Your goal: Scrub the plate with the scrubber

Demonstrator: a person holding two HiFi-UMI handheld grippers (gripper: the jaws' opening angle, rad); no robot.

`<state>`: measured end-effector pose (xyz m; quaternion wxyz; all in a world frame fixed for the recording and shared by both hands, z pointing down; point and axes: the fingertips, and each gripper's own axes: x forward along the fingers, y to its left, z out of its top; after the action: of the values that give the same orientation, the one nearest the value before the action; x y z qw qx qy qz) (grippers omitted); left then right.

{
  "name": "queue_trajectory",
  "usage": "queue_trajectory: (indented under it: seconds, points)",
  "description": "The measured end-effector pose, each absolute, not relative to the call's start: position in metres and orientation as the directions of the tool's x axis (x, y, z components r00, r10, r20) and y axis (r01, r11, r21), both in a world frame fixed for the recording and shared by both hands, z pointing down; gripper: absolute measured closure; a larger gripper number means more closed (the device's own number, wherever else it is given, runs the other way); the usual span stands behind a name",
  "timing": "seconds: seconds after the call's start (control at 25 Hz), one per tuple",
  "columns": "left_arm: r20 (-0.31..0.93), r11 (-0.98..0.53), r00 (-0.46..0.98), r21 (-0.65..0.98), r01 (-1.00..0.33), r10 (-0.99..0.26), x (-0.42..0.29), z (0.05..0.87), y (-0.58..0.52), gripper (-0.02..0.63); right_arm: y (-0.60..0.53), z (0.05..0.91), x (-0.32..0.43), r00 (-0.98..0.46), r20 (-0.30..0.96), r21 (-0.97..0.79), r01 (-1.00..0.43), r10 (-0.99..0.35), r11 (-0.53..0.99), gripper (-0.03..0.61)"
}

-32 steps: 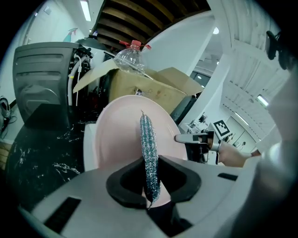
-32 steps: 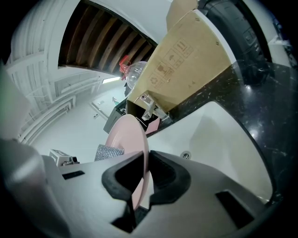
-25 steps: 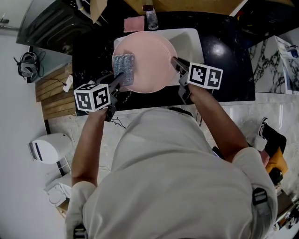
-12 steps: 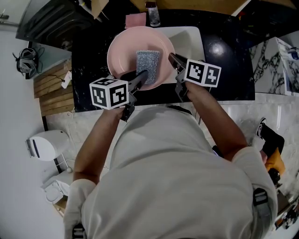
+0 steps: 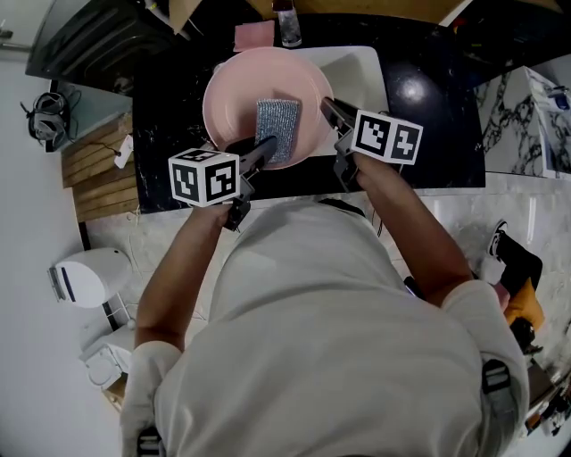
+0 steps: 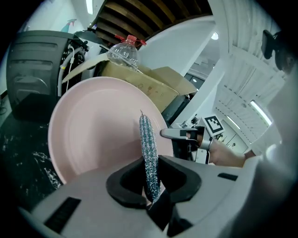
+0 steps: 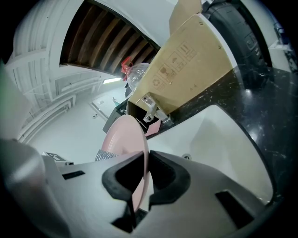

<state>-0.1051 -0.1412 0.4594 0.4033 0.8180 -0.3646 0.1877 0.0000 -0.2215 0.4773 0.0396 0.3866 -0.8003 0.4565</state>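
Note:
A pink plate is held over the white sink. My right gripper is shut on the plate's right rim, which shows edge-on between its jaws. My left gripper is shut on a silver-grey scrubber, which lies flat against the plate's face near its middle. In the left gripper view the scrubber stands edge-on between the jaws in front of the plate, and the right gripper shows at the plate's right edge.
The sink sits in a black counter. A clear bottle with a red cap and a pink cloth lie behind the sink. A cardboard box stands at the back. A white appliance stands on the floor at left.
The left gripper has carried the scrubber from the plate's left edge to its middle, then back slightly to the left. The plate shifted a little left and up; the right gripper kept hold of the rim.

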Motion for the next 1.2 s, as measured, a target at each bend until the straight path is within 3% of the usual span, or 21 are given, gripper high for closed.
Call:
queue_trajectory:
  seconds: [0.68, 1.2]
  points:
    - [0.648, -0.342, 0.511, 0.379, -0.860, -0.565, -0.197, 0.445, -0.145, 0.542, -0.218, 0.481, 0.006, -0.695, 0.435, -0.682, -0.669, -0.572, 0.294, 0.548]
    - [0.502, -0.417, 0.685, 0.549, -0.724, -0.527, -0.087, 0.428, -0.153, 0.543, -0.214, 0.470, -0.011, -0.709, 0.413, -0.686, -0.655, -0.571, 0.317, 0.554]
